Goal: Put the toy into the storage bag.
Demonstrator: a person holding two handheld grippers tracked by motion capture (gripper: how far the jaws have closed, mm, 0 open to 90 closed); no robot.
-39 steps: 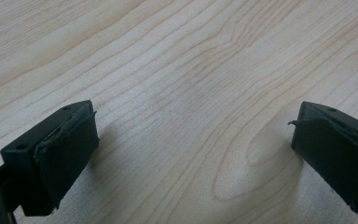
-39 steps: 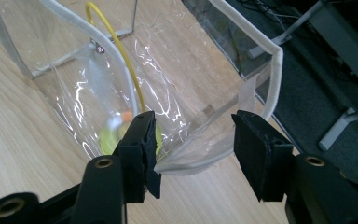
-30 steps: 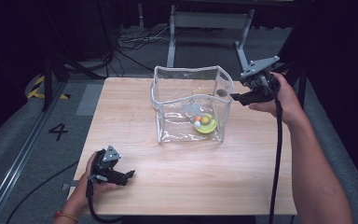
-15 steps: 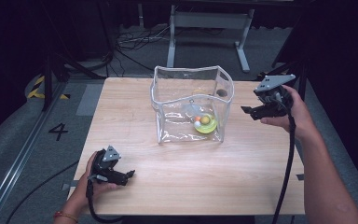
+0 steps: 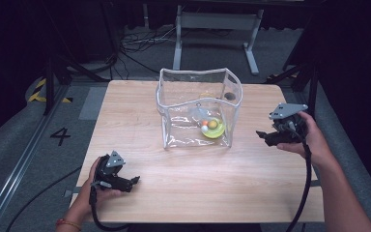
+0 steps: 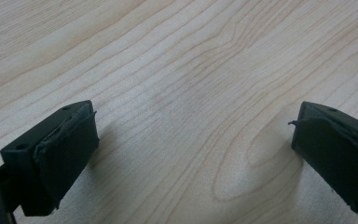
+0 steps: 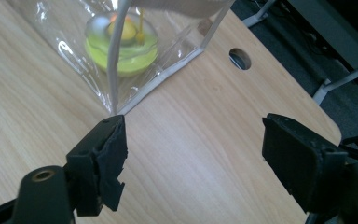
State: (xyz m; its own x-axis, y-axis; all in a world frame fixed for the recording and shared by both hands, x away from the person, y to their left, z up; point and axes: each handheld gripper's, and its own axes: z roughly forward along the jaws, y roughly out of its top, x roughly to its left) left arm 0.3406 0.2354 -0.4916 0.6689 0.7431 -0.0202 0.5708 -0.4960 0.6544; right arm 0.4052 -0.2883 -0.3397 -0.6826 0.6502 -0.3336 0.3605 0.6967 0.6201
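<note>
Clear bag point(image 5: 198, 108) upright mid-counter point(image 5: 140, 111), yellow bowl point(image 5: 212, 130) inside. Left hand-held gripper point(image 5: 134, 181) and right hand-held gripper point(image 5: 262, 136) both wide open, empty, apart from bag. Packing looks finished.

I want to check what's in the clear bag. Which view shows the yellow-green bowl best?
The right gripper view: the bowl is large and close through the bag. The high view shows it small; the left gripper view faces bare table.

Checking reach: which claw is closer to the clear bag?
Right. The right claw sits open just off the clear bag, to its right; the left claw rests open near the table's front-left corner, farther off.
</note>
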